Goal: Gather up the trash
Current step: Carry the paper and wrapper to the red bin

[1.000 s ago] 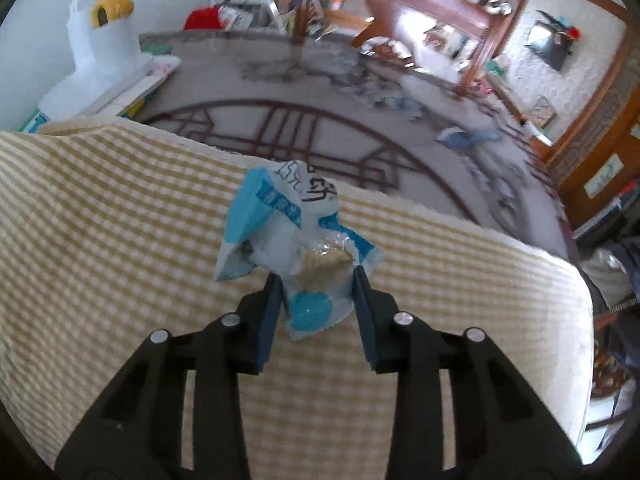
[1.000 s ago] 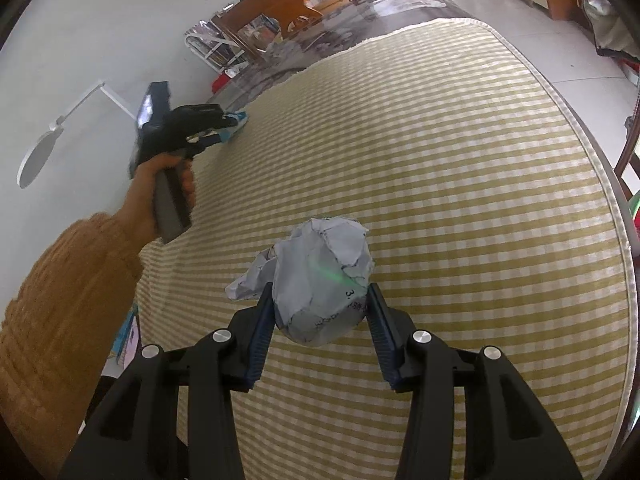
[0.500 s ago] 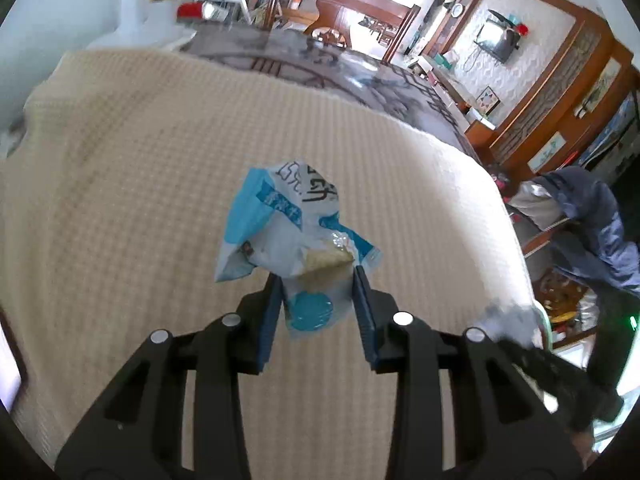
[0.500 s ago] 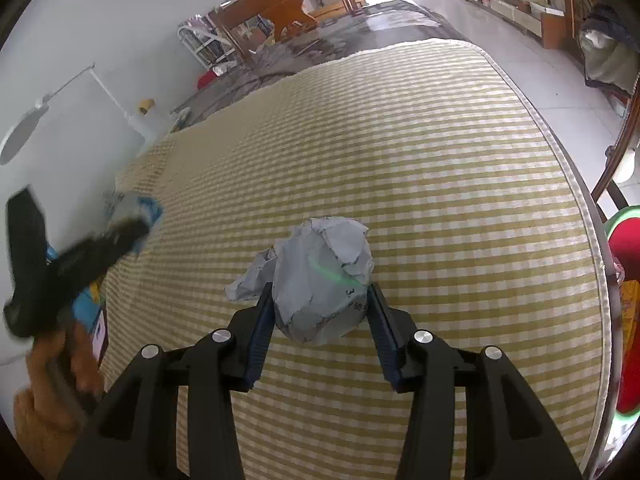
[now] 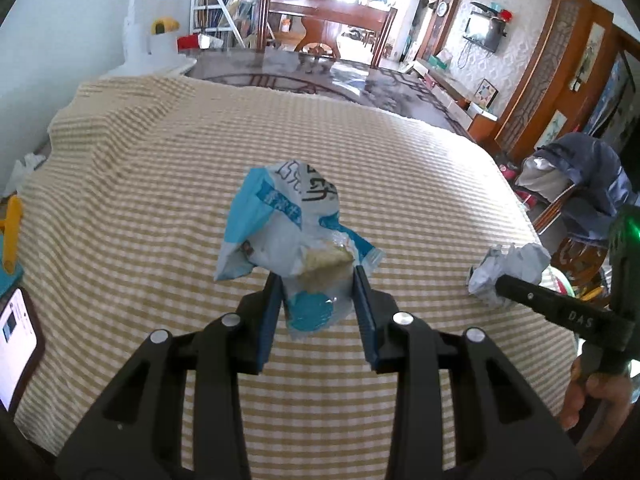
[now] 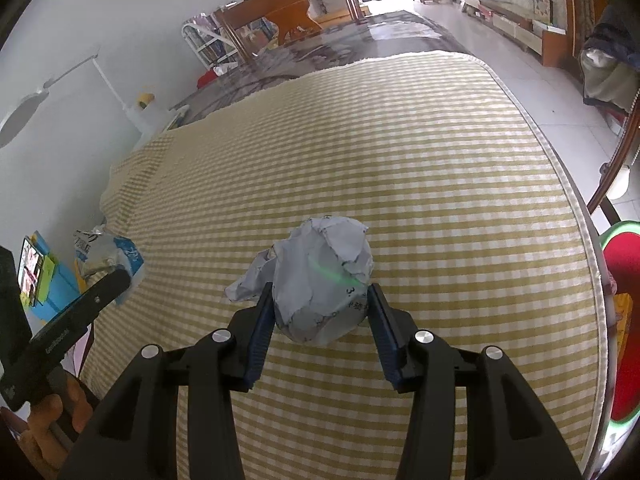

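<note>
The left gripper clamps a crumpled blue-and-white snack wrapper above the yellow checked cloth; the right gripper pinches a ball of crumpled paper over the same cloth — a green and red bin sits at the right edge.
</note>
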Demonstrator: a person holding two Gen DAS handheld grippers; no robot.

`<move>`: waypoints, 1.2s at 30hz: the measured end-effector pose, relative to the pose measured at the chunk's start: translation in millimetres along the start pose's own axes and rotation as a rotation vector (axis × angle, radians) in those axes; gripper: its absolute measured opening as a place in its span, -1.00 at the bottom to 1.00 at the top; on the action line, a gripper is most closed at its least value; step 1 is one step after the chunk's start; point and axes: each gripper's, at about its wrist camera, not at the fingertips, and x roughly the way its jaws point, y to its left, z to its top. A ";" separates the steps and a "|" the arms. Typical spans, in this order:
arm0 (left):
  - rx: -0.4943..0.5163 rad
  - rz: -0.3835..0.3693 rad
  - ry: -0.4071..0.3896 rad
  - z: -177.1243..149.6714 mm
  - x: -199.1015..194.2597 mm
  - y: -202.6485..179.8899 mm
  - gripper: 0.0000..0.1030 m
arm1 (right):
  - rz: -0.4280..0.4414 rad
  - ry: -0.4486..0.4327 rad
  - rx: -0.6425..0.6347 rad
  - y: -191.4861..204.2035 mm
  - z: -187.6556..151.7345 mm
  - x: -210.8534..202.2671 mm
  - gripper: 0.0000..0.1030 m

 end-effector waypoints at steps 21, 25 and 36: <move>0.079 -0.044 -0.038 8.5 -16.9 -35.6 -0.34 | -0.008 -0.106 0.014 -7.5 9.9 -46.2 -0.12; 0.102 -0.145 -0.017 12.4 -14.1 -68.0 -0.34 | -0.014 -0.209 0.115 -36.5 15.2 -102.1 -0.11; 0.236 -0.379 0.049 5.6 -2.8 -186.7 -0.34 | -0.205 -0.352 0.282 -124.2 -24.3 -202.6 -0.10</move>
